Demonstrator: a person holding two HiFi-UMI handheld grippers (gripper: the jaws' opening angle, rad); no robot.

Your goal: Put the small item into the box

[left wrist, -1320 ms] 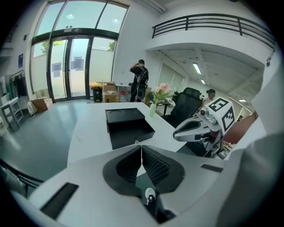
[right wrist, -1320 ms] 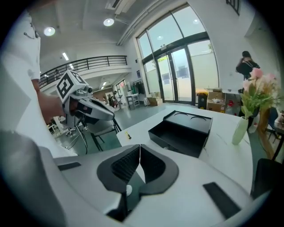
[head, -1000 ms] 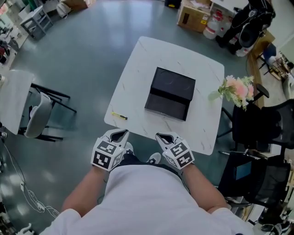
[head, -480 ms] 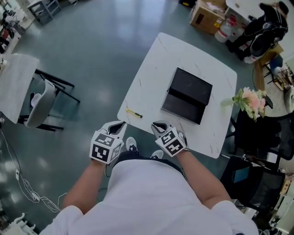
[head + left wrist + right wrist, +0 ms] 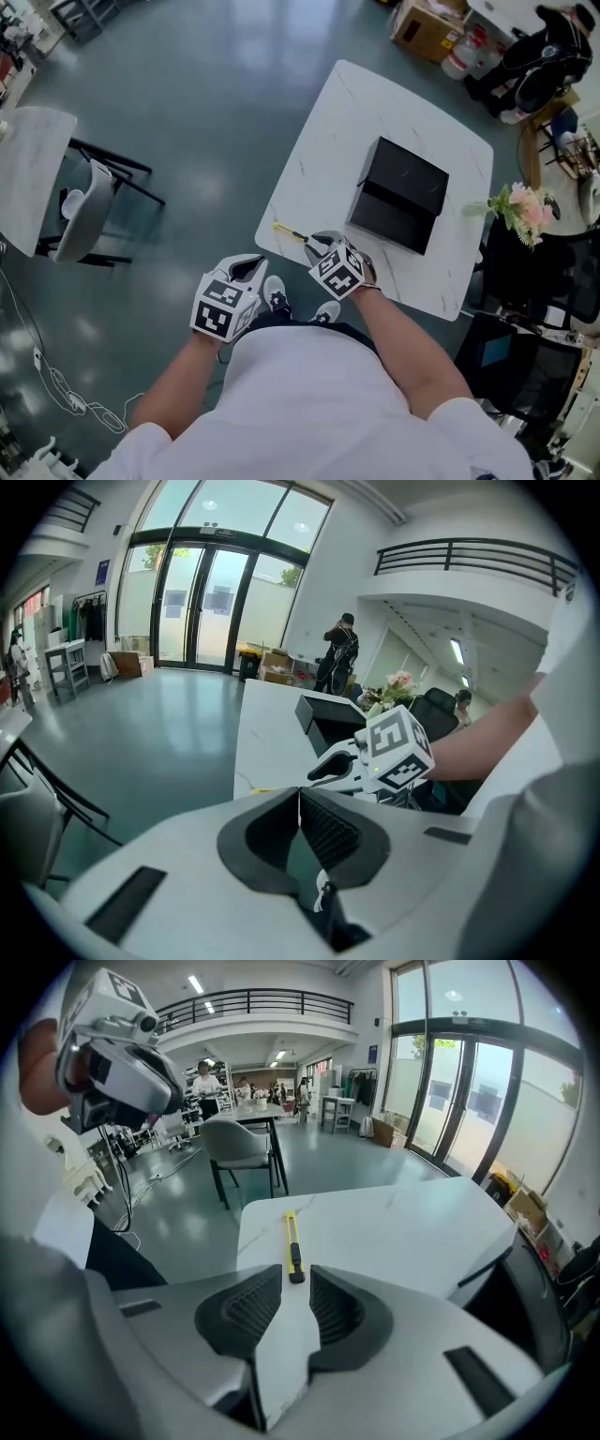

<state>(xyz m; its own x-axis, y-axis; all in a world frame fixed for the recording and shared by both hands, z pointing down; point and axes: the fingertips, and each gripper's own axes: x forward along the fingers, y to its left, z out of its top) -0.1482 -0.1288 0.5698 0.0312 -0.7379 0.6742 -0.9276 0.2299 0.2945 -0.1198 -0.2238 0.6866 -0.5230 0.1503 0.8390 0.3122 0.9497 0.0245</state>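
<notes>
The person wears a plain white short-sleeved shirt over what look like dark trousers, with dark-and-white sneakers just showing beyond them. Each hand carries a glossy white moulded-plastic tool, the left gripper and the right gripper, each topped by a white cube printed with black square markers. Their fingers are broad white shells with rounded black inserts, finely ribbed on the inner faces, and a dark rectangular slot is sunk in each flank; the right pair is opening, with nothing between them.
</notes>
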